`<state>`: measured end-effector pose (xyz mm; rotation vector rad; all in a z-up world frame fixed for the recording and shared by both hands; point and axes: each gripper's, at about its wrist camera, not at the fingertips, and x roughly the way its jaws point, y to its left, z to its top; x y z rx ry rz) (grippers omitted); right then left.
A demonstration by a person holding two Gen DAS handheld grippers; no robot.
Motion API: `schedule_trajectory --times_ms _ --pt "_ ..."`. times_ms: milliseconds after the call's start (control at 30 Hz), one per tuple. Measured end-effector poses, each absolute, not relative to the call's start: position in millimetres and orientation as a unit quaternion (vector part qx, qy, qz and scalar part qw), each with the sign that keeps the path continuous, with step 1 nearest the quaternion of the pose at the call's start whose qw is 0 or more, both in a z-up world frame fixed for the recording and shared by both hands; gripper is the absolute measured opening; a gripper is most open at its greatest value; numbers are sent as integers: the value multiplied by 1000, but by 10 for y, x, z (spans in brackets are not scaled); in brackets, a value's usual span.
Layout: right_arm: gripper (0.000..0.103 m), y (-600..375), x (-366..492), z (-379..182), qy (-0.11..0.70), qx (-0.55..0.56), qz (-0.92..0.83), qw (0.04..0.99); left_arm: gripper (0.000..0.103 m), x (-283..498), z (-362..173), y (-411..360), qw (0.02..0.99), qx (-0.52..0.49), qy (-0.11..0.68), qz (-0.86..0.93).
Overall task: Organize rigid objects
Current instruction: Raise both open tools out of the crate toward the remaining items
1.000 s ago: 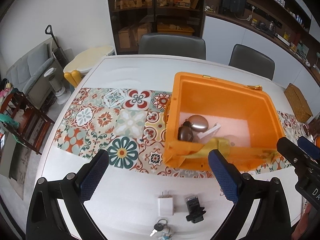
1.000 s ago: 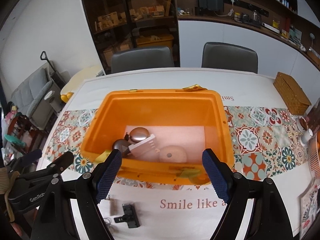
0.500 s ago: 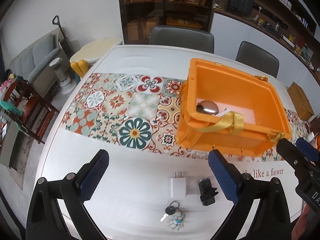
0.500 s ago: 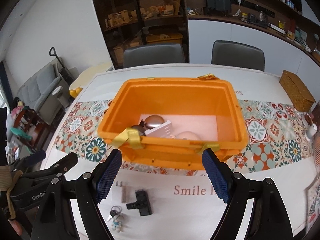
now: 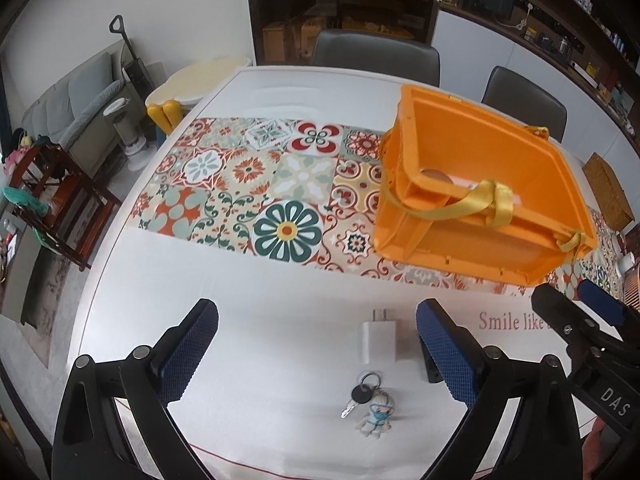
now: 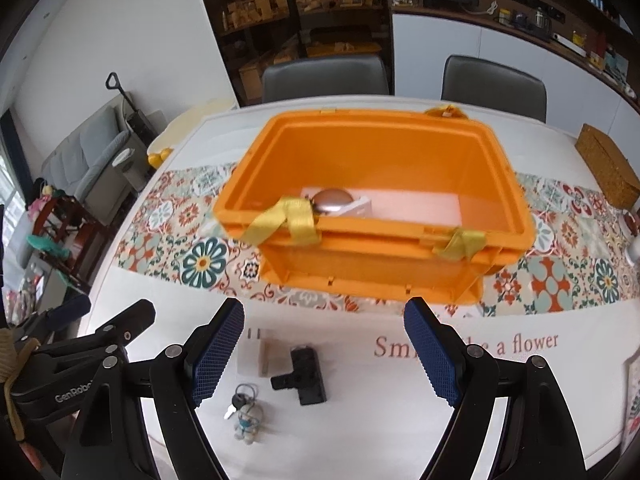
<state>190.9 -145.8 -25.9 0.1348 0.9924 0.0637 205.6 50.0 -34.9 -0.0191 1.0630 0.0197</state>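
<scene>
An orange plastic bin (image 5: 476,236) (image 6: 376,264) with yellow straps stands on the patterned runner; a metallic round object (image 6: 332,201) and a white box lie inside. On the white table in front lie a white charger (image 5: 378,341) (image 6: 251,352), a black clip-like part (image 6: 301,376) (image 5: 431,364), and a key with a small figure keychain (image 5: 370,408) (image 6: 244,412). My left gripper (image 5: 318,354) is open and empty above the charger. My right gripper (image 6: 324,354) is open and empty above the black part.
A woven brown box (image 6: 608,166) (image 5: 610,190) sits at the table's right edge. Two grey chairs (image 6: 326,76) stand behind the table. The table's left edge (image 5: 116,248) drops to the floor, with a wooden rack and sofa beyond.
Both grippers have pulled back and away from the bin toward the table's near edge. The charger, black part and key now sit further into view. Both stay open.
</scene>
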Motion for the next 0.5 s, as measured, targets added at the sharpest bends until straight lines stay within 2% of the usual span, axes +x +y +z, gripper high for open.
schedule_trajectory --times_ms 500 --pt "82 -1251 1906 -703 531 62 38 844 101 2006 -728 676 837 -6 547 21"
